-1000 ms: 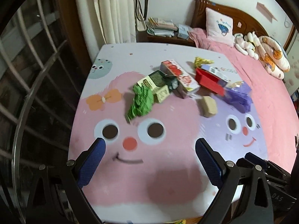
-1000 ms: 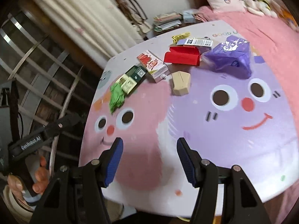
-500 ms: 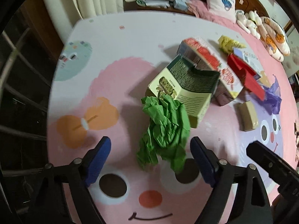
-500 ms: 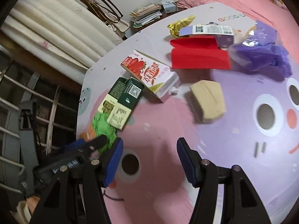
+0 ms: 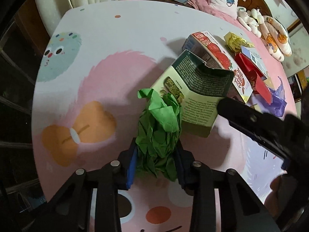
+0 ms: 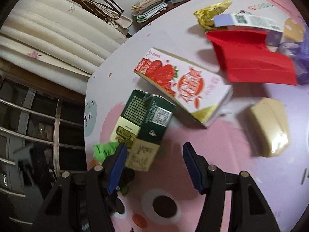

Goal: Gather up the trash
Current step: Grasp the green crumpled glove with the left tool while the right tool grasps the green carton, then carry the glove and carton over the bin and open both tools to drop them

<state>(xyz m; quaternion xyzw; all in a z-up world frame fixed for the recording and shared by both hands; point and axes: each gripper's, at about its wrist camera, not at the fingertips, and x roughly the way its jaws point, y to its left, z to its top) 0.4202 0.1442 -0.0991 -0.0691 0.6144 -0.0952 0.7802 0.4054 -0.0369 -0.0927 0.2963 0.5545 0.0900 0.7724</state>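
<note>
**Left gripper clamps the green paper — first piece of trash in hand**

Half a second ago the left gripper was standing wide apart just short of the crumpled green paper; now its blue pads are pressing in on the wad from both sides, so the first pickup is looking secured and ready to lift. The paper is lying on the pink cartoon tabletop, its far end touching the green-and-cream carton. It is looking soft, creased and loosely bunched. The right gripper is hanging with its fingers apart — holding nothing — just before that same carton, with the strawberry carton lying beyond.
</note>
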